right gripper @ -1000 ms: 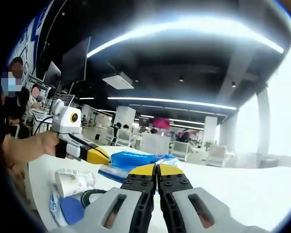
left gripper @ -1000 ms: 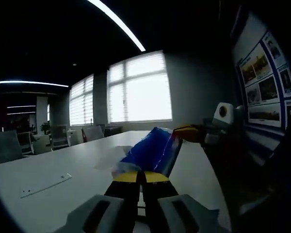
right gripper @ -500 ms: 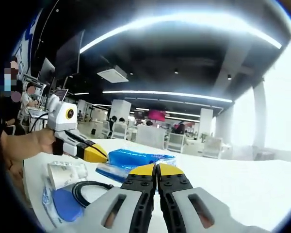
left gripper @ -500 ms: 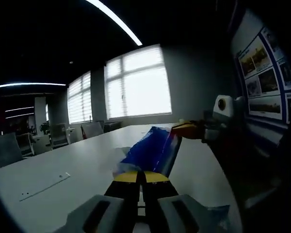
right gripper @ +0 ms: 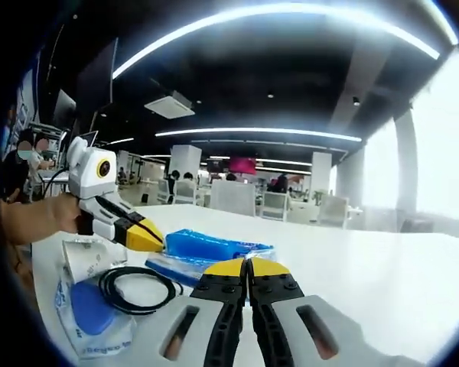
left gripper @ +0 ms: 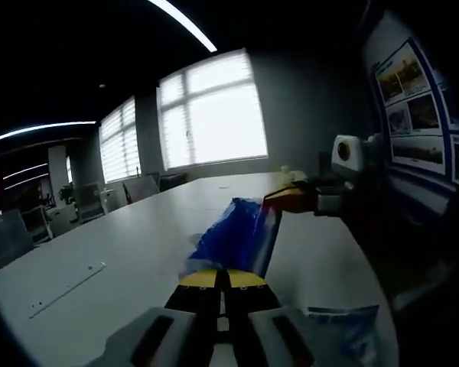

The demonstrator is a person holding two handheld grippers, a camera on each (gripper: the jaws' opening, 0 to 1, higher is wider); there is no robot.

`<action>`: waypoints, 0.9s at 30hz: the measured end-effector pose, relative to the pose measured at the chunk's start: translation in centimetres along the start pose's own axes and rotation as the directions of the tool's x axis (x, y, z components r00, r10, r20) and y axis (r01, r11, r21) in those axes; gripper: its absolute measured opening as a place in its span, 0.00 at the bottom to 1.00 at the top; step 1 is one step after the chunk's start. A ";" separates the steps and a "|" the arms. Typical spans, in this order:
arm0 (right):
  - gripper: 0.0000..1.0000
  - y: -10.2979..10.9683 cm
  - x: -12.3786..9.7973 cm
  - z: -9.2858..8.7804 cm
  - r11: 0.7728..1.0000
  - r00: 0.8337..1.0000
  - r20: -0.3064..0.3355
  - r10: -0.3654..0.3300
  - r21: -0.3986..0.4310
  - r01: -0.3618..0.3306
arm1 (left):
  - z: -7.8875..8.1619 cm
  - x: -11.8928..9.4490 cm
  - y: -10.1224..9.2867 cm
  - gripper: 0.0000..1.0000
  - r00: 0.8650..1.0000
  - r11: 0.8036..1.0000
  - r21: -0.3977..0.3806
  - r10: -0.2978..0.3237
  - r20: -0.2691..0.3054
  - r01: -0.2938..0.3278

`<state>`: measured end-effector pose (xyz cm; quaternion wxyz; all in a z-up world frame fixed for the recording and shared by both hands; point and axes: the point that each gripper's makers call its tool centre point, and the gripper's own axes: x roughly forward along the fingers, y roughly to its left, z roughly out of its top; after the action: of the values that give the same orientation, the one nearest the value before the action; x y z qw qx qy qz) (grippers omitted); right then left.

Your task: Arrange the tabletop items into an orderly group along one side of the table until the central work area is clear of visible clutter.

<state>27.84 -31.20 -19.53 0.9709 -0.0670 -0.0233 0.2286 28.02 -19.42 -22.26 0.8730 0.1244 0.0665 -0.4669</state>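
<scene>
An open-plan office, seen from a long white table (left gripper: 138,245) of meeting-room size. Rows of desks with grey office chairs (right gripper: 333,222) stretch into the background under a dark exposed ceiling lit by long curved light strips (right gripper: 291,19), with a ceiling air-conditioning unit (right gripper: 170,105) overhead. People sit at monitors (right gripper: 65,111) along one side of the room. Tall windows with white blinds (left gripper: 214,115) line the far wall, more swivel chairs (left gripper: 88,202) standing beneath them. A wall board of framed photographs with blue borders (left gripper: 413,99) hangs beside the table's far corner.
</scene>
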 end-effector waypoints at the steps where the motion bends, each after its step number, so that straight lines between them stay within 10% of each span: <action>1: 0.00 0.0 0.0 -0.2 1.000 1.000 -0.005 0.000 0.002 0.000 | -0.2 0.1 0.0 0.00 1.000 1.000 0.001 0.001 -0.008 -0.001; 27: 0.00 -2.2 0.2 -4.0 0.999 0.992 -0.117 -0.035 -0.020 0.033 | -2.6 3.3 -1.4 0.00 0.987 0.997 0.070 -0.032 -0.157 0.044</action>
<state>29.29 -33.51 -23.13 0.9738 -0.0887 0.0306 0.2073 28.73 -22.09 -25.76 0.8509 0.1908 0.1197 -0.4745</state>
